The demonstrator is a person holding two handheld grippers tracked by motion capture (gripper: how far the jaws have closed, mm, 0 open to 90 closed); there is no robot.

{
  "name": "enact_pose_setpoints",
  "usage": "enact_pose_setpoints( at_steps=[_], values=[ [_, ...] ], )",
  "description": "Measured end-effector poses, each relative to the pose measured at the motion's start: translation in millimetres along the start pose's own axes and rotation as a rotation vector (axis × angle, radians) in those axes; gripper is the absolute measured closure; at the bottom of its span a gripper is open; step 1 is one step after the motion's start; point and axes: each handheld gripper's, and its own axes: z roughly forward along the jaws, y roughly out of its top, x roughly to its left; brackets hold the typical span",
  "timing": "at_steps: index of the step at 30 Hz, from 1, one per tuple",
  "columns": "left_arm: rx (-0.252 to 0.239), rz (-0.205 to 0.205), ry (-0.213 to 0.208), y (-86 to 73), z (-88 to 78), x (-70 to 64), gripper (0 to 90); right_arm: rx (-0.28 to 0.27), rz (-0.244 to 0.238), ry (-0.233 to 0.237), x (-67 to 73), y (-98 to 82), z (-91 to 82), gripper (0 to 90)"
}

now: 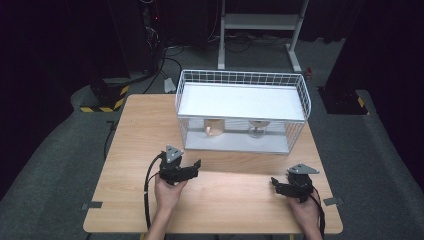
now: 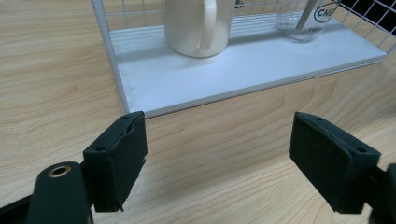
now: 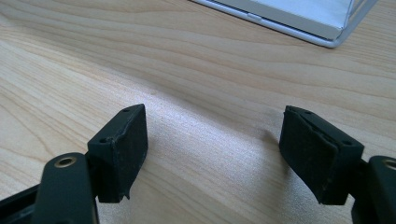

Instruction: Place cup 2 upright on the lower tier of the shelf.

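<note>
Both tongs hover low over the wooden worktop (image 1: 135,145), jaws spread with nothing between them; the left tongs (image 1: 192,167) point at the white wire rack (image 1: 300,85), whose lower shelf carries a cream mug (image 2: 198,25) and, beside it and apart, a clear glass (image 2: 306,21); the right tongs (image 1: 276,184) sit near the front right edge, well apart from the rack.

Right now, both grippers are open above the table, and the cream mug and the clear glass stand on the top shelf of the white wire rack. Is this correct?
Not quite. The cream mug and the clear glass stand on the bottom shelf of the white wire rack, as the left gripper view shows; in the high view they sit under the top shelf. The left gripper and right gripper are indeed open above the table.
</note>
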Motion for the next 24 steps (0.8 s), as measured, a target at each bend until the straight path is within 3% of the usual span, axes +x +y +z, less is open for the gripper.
enact_pose_setpoints(
  at_steps=[24],
  values=[
    [0.017, -0.02, 0.024, -18.8, -11.5, 12.9, 19.2, 0.0, 0.0, 0.0, 0.0, 0.0, 0.0, 23.7]
  ],
)
